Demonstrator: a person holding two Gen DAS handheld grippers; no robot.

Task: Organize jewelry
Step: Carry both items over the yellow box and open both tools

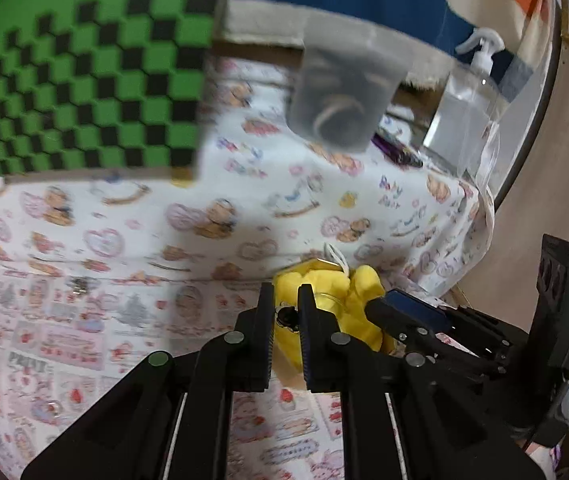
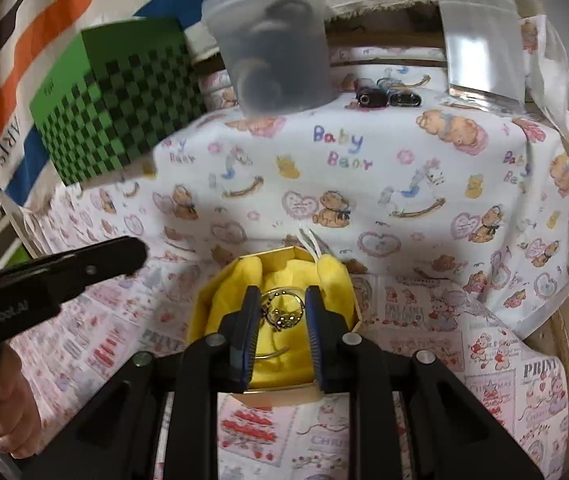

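Yellow cloth lines the box (image 2: 284, 340), where a ring (image 2: 282, 310) sits between the right gripper's (image 2: 280, 300) fingers, which clamp it. The left gripper (image 1: 286, 300) hangs beside the box, its nearly closed fingers pinching a small dark trinket (image 1: 286, 317).

Matt black plastic on the right gripper (image 2: 280, 300), ribbed blue pads on the fingers (image 2: 313, 320). Shiny gold metal for the ring (image 2: 282, 308), bright glints along its band. Soft, fuzzy yellow cloth (image 2: 280, 356) lining the box (image 2: 220, 280), gold card at the rim. Smooth printed cotton on the tablecloth (image 2: 364, 200), lightly creased. Frosted, cloudy plastic for the tub (image 2: 276, 48). Matt printed card on the green checked box (image 2: 124, 96). Clear, glossy plastic on the spray bottle (image 1: 468, 104).
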